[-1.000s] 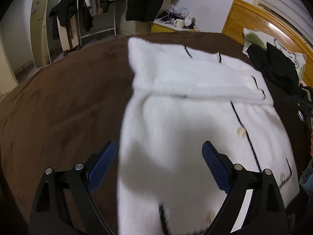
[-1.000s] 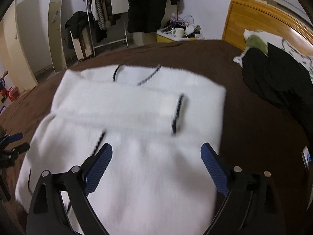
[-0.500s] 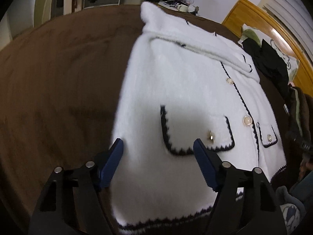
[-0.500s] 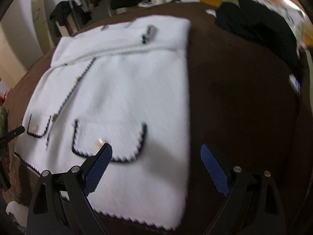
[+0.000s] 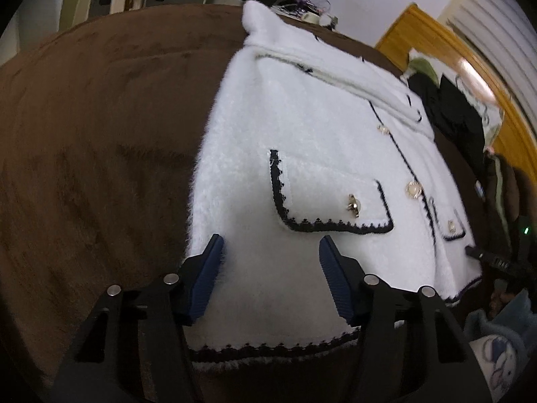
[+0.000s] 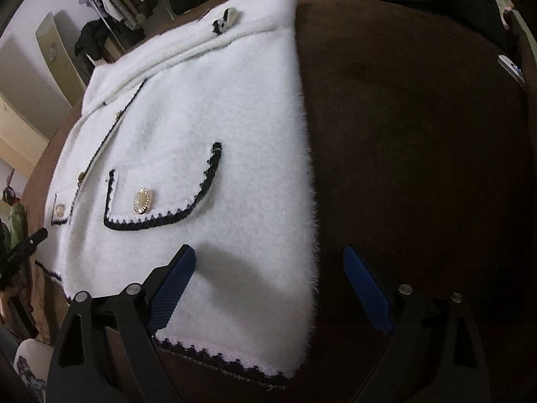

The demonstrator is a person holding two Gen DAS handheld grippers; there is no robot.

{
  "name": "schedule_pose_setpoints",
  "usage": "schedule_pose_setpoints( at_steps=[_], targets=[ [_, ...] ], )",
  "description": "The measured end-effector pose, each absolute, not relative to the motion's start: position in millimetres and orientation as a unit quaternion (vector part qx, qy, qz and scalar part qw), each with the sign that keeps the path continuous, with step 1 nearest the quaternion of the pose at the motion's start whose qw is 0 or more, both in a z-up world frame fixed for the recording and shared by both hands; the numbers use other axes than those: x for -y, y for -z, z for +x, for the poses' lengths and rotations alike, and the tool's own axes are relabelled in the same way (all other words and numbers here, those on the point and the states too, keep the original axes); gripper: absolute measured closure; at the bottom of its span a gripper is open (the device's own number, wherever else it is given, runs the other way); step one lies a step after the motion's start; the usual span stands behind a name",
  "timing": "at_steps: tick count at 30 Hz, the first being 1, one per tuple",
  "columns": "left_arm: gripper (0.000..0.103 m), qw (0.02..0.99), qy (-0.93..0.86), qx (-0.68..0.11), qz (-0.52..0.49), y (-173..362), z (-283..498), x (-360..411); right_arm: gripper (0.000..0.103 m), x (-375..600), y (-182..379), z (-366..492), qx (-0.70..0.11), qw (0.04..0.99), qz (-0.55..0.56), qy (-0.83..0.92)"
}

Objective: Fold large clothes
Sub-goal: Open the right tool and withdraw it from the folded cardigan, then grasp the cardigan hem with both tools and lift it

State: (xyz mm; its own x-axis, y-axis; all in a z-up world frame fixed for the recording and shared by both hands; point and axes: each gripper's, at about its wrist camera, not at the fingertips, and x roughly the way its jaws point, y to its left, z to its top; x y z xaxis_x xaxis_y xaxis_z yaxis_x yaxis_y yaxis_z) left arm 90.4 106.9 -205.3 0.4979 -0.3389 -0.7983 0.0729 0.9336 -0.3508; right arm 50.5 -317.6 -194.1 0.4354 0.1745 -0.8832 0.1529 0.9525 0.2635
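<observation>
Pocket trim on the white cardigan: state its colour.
Black scalloped trim, clearest in the right wrist view, on the cardigan.

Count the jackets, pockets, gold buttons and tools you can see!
White jacket: 1
Pockets: 2
Gold buttons: 4
Tools, left tool and right tool: 2
Total: 9

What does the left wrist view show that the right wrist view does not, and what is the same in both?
Only the left wrist view shows the wooden headboard and the cardigan's left side edge. Only the right wrist view shows the clothes rack and the cardigan's right side edge. Both show the white cardigan flat on the brown blanket, its black-trimmed pockets, and an open gripper above the hem: left gripper, right gripper.
</observation>
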Motion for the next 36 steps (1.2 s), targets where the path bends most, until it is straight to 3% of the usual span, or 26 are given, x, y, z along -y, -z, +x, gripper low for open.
schedule_pose_setpoints(
  at_steps=[1, 4, 11, 12, 14, 18, 22, 28, 30, 32, 34, 36],
  targets=[
    [0.046, 0.855, 0.117, -0.486, -0.138, 204.9, 89.8, -107.5, 0.014, 318.9, 193.7, 49.0, -0.53, 0.834, 0.157, -0.008],
    [0.062, 0.863, 0.09, -0.487, -0.105, 201.5, 86.2, -106.0, 0.017, 320.3, 191.8, 46.8, -0.529, 0.833, 0.161, -0.012],
    [0.062, 0.872, 0.044, -0.481, -0.079, 195.0, 69.3, -111.7, 0.017, 315.5, 190.8, 43.6, -0.535, 0.831, 0.151, -0.023],
    [0.06, 0.872, 0.047, -0.481, -0.084, 193.8, 67.3, -113.2, 0.017, 314.3, 190.6, 43.1, -0.537, 0.83, 0.15, -0.025],
    [0.042, 0.863, 0.047, -0.496, -0.084, 198.6, 64.7, -114.3, 0.017, 313.2, 190.5, 42.8, -0.537, 0.83, 0.15, -0.027],
    [0.039, 0.859, 0.045, -0.502, -0.092, 209.7, 62.6, -118.7, 0.017, 313.5, 190.2, 41.1, -0.534, 0.831, 0.154, -0.027],
    [0.033, 0.85, 0.072, -0.496, -0.162, 212.8, 69.9, -126.3, 0.017, 312.5, 191.4, 39.7, -0.537, 0.829, 0.154, -0.032],
    [0.065, 0.819, 0.15, -0.522, -0.185, 216.0, 83.3, -110.1, 0.017, 306.7, 190.7, 37.5, -0.537, 0.825, 0.167, -0.049],
    [0.066, 0.815, 0.159, -0.526, -0.183, 217.3, 84.5, -104.5, 0.023, 302.0, 190.1, 37.0, -0.537, 0.824, 0.17, -0.057],
    [0.072, 0.814, 0.151, -0.533, -0.173, 219.4, 85.4, -98.0, 0.057, 297.3, 189.1, 36.1, -0.537, 0.828, 0.155, -0.052],
    [0.078, 0.814, 0.141, -0.536, -0.174, 220.4, 87.5, -93.8, 0.075, 299.0, 188.3, 35.0, -0.534, 0.83, 0.157, -0.048],
    [0.082, 0.815, 0.134, -0.535, -0.178, 220.6, 88.0, -91.6, 0.081, 300.9, 189.0, 35.7, -0.534, 0.827, 0.169, -0.049]
  ],
)
